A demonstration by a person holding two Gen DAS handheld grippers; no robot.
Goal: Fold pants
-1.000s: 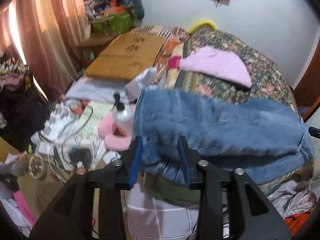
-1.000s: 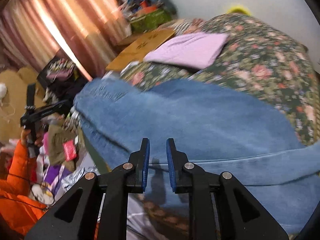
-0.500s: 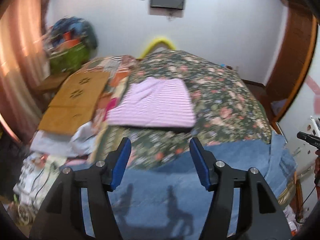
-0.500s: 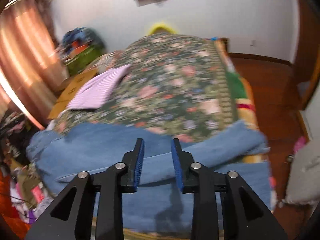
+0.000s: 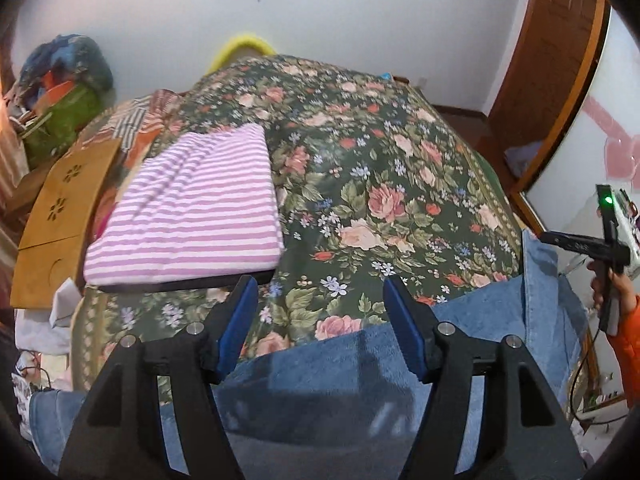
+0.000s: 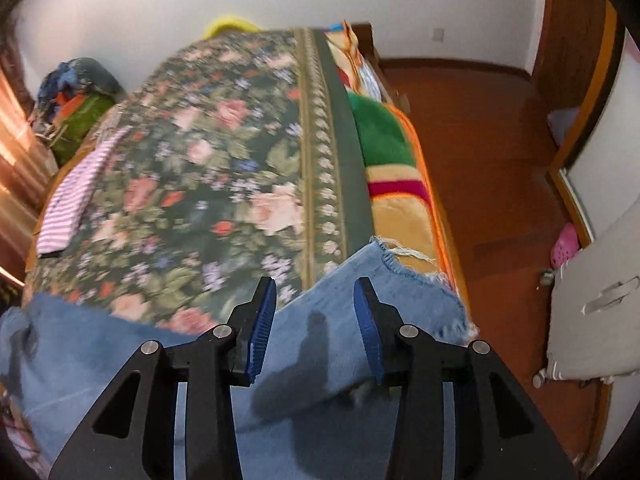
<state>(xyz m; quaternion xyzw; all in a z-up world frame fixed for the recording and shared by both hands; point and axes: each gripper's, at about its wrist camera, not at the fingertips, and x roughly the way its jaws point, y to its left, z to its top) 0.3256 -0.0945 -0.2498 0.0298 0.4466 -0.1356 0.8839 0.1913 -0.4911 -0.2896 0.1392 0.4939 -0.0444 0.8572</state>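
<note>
1. Here, my left tool (image 5: 320,316) points down at the foot of the bed, its blue-padded jaws standing wide and opening further; nothing is between them.
2. The blue denim pants (image 5: 344,376) lie spread across the near edge of the flowered dark-green bedspread (image 5: 360,168), directly under and just ahead of the left tool; the pads press on no cloth.
3. My right tool (image 6: 315,316) hangs over the frayed hem end of the same pants (image 6: 400,300), jaws narrower than the left's and opening. The denim lies below the gap, and I see no grip on it.
4. From the right wrist view, the hem reaches the bedspread's bordered edge, beside a green, red and yellow blanket (image 6: 384,152) that hangs down the bed's side towards the wooden floor (image 6: 480,160).
5. A folded pink-and-white striped cloth (image 5: 192,208) lies on the bedspread, well beyond the pants and to the left of the left tool.
6. Containers: a green bag (image 5: 60,120) stands in the far left corner, piled with blue and orange clothes; I cannot make out the items singly.
7. At the right edge of the left wrist view, a hand in an orange sleeve (image 5: 616,284) holds the other black tool's handle.
</note>
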